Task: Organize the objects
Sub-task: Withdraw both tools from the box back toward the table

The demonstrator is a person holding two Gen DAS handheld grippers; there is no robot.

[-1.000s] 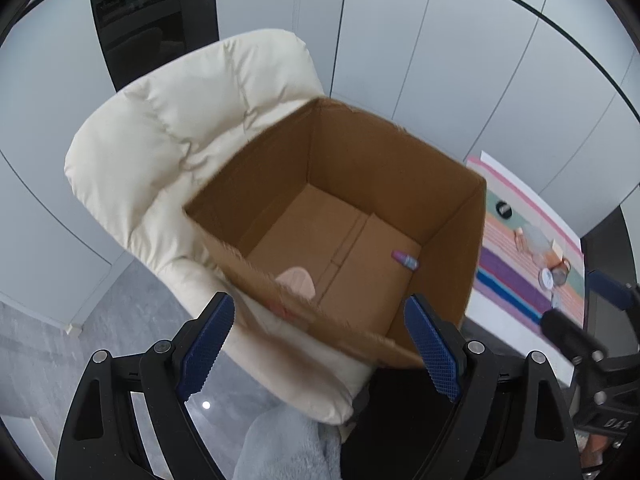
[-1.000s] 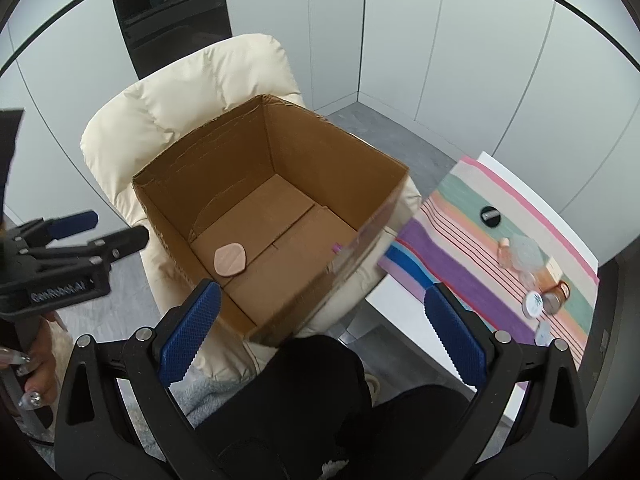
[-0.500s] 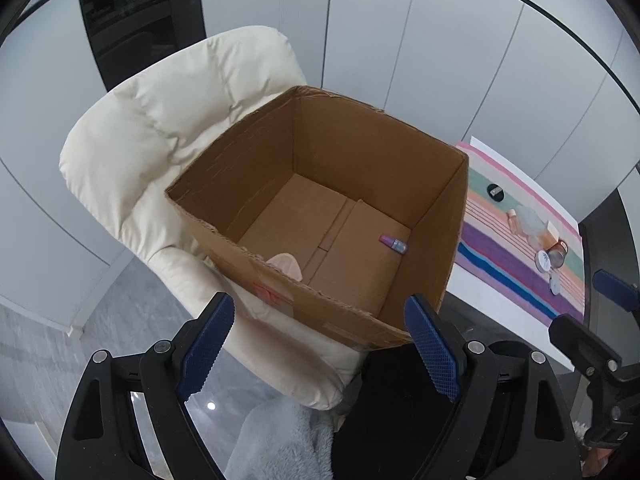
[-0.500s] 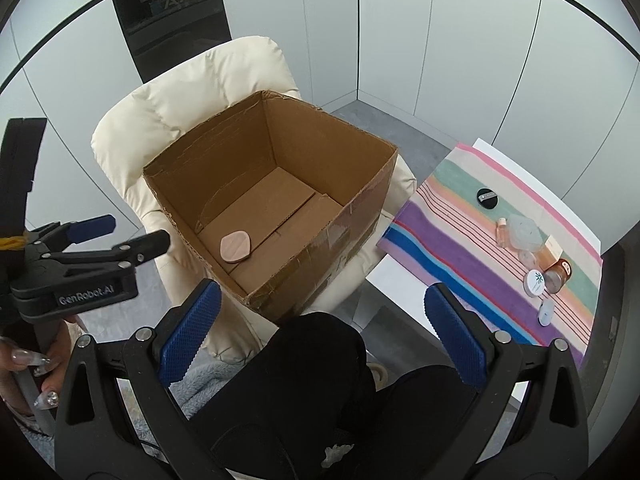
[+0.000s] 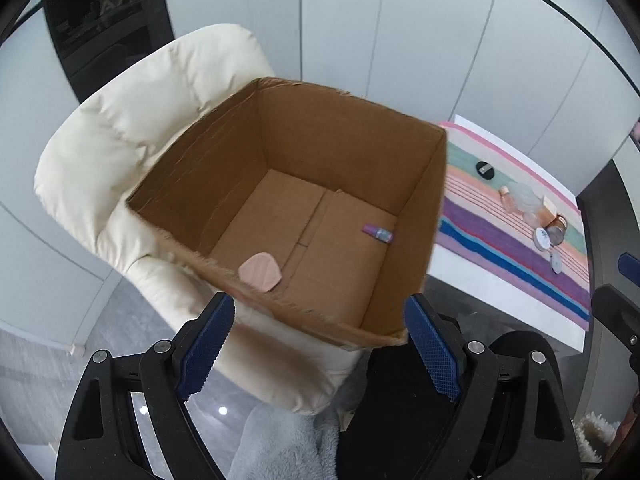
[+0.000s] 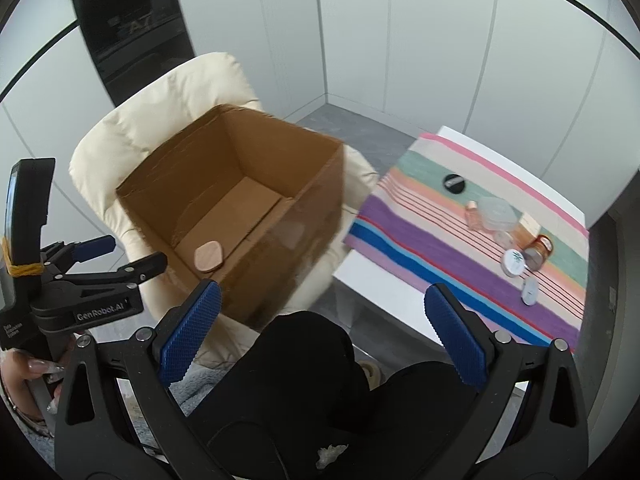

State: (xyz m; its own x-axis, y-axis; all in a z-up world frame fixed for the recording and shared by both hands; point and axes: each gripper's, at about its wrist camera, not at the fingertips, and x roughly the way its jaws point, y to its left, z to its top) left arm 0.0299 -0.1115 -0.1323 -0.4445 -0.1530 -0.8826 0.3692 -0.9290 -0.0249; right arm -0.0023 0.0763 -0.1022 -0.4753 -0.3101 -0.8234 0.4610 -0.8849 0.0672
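Observation:
An open cardboard box [image 5: 424,216] [image 6: 308,216] rests on a cream padded chair [image 5: 120,144] [image 6: 148,128]. On its floor lie a flat pink pad [image 5: 260,272] [image 6: 208,257] and a small purple bottle [image 5: 378,233]. To the right, a striped cloth [image 6: 424,240] [image 5: 492,232] carries a black disc [image 6: 453,182], a small pink bottle [image 6: 472,214], a clear lidded jar [image 6: 498,214], an amber jar [image 6: 540,251] and a white lid [image 6: 514,262]. My left gripper [image 5: 316,348] hangs open above the box's near edge. My right gripper [image 6: 320,332] is open and empty over the person's dark lap.
White panelled walls and a dark screen [image 6: 132,24] stand behind the chair. The cloth covers a white table [image 6: 376,292]. A grey fluffy fabric [image 5: 280,448] and the person's black-clad legs [image 6: 320,380] lie below the grippers. A hand [image 6: 28,368] holds the left gripper's handle.
Both views have swung right: the box and chair slid left in frame and the striped table with its small items came nearer. Both grippers stayed open.

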